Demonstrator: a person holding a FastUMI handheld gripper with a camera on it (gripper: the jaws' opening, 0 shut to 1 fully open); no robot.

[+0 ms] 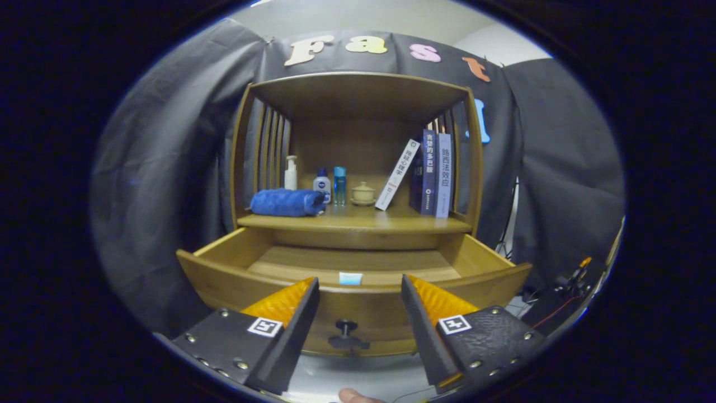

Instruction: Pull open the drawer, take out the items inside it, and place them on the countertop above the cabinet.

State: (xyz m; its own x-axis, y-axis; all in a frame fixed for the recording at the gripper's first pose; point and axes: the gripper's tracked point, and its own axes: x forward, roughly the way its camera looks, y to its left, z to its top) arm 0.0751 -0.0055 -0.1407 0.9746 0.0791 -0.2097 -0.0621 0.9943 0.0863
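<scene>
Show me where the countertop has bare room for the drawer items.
Bare wood runs along the countertop's front edge and between the lidded cup and blue towel. Crowded: bottles behind the towel, books at the other end. The tool is open, at the knob.

Your bench (358,224) above the open drawer (347,266) carries a folded blue towel (287,202), pump bottle (290,173), two small bottles (330,186), lidded cup (363,193), a leaning book (396,174) and upright books (435,173); the jaws stand apart, holding nothing
</scene>
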